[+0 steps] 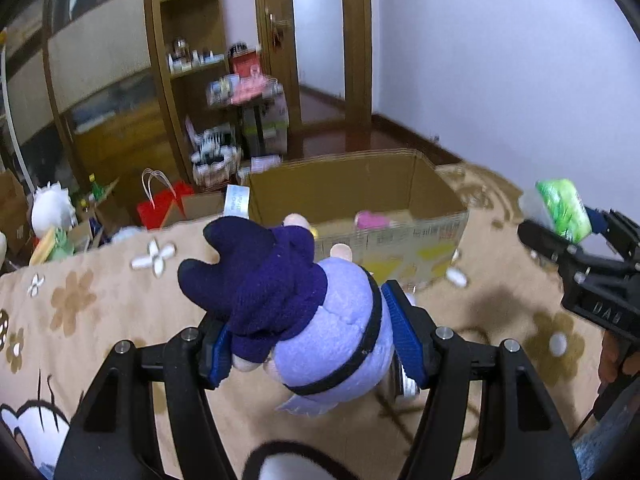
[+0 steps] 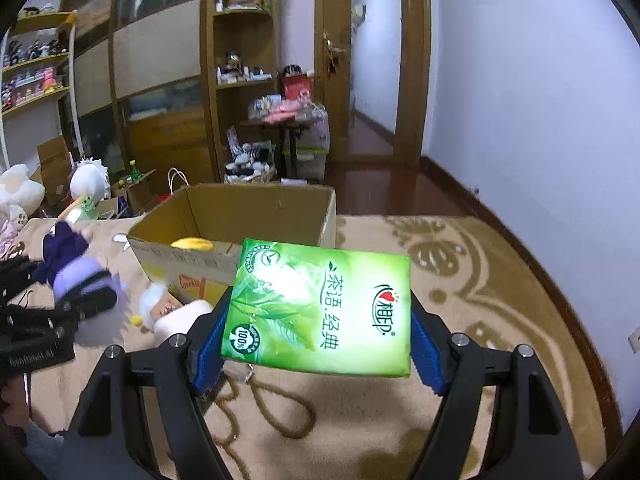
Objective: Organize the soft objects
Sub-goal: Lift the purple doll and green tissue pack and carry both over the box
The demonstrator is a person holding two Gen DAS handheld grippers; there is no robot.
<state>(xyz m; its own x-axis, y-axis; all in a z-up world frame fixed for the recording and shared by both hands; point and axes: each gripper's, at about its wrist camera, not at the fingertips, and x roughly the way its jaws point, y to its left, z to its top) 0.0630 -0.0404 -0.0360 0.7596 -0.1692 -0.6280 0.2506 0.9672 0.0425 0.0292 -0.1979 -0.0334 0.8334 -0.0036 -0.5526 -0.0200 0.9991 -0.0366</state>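
Note:
My left gripper [image 1: 306, 346] is shut on a purple plush doll [image 1: 304, 312] with a dark blue knitted hat, held above the beige bed cover; it also shows in the right wrist view [image 2: 76, 276]. My right gripper [image 2: 316, 336] is shut on a green tissue pack [image 2: 320, 304], which also shows at the right in the left wrist view [image 1: 564, 208]. An open cardboard box [image 1: 436, 200] stands ahead of both grippers, also seen in the right wrist view [image 2: 256, 204]. It holds a pink item [image 1: 372, 220] and a yellow item [image 2: 192, 244].
A small plush and a pale roll [image 2: 176, 312] lie on the cover beside the box. Plush toys [image 2: 90, 180], a red bag [image 1: 160, 204] and boxes clutter the floor at left. Wooden shelves [image 2: 240, 80] and a doorway [image 2: 372, 64] stand behind.

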